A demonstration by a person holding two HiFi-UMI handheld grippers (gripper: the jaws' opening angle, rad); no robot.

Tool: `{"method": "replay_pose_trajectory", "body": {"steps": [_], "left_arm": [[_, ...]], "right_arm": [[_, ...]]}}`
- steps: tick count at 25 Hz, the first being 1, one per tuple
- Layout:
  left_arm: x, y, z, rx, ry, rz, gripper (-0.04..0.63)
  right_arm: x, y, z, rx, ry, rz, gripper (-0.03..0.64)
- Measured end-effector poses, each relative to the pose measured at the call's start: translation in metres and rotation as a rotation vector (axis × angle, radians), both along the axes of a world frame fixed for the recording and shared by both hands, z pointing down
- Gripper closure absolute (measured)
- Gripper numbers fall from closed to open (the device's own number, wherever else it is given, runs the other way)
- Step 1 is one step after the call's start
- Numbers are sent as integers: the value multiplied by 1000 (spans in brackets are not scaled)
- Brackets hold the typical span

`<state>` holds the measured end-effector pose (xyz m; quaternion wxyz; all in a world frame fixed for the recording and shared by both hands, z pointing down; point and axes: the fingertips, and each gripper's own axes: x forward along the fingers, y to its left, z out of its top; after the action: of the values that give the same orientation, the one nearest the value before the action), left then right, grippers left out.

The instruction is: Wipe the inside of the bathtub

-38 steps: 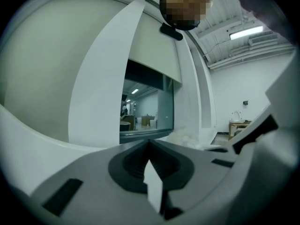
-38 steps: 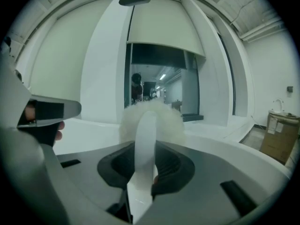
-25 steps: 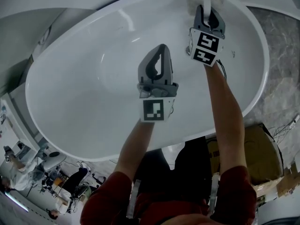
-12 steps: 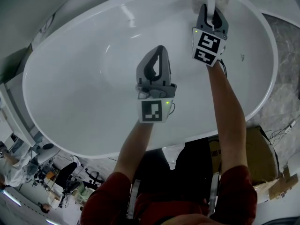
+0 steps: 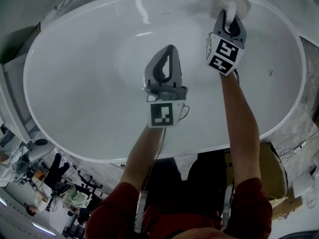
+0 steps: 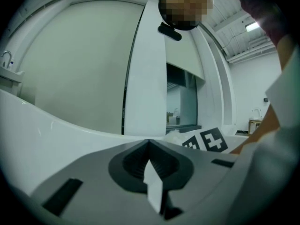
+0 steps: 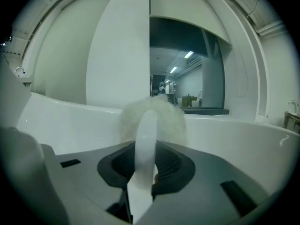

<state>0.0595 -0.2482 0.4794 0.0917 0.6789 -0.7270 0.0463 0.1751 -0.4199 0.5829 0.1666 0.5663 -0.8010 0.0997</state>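
The white oval bathtub [image 5: 84, 83] fills the head view. My right gripper [image 5: 230, 13] reaches to the tub's far wall and is shut on the white handle [image 7: 144, 135] of a fluffy white wiping pad [image 5: 230, 0]. The pad [image 7: 174, 118] presses against the inner wall just under the rim. My left gripper [image 5: 171, 50] hovers over the middle of the tub, jaws shut with nothing between them [image 6: 149, 143]. Both of the person's forearms, in red sleeves, stretch over the near rim.
A cardboard box [image 5: 276, 166] sits on the floor by the tub's near right side, beside marbled flooring [image 5: 310, 128]. Chairs and equipment [image 5: 60, 183] stand at lower left. A small dark spot [image 5: 270, 72] marks the tub's right inner wall. A tap [image 6: 5, 57] shows at far left.
The right gripper and pad have slid slightly rightward along the far wall. The head view has shifted, showing more of the tub's right end. The left gripper has hardly moved.
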Motion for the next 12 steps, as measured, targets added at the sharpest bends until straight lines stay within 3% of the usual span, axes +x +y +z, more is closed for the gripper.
{"method": "replay_pose_trajectory", "body": {"steps": [5,12], "left_arm": [[-44,27,0,-7,14,-57,580],[-131,83,8,-35,8,-140,580]], "right_arm": [[-49,18,-3,-2,-11,-18,528],[-155,62,-7,-1,-30,-76,526]]}}
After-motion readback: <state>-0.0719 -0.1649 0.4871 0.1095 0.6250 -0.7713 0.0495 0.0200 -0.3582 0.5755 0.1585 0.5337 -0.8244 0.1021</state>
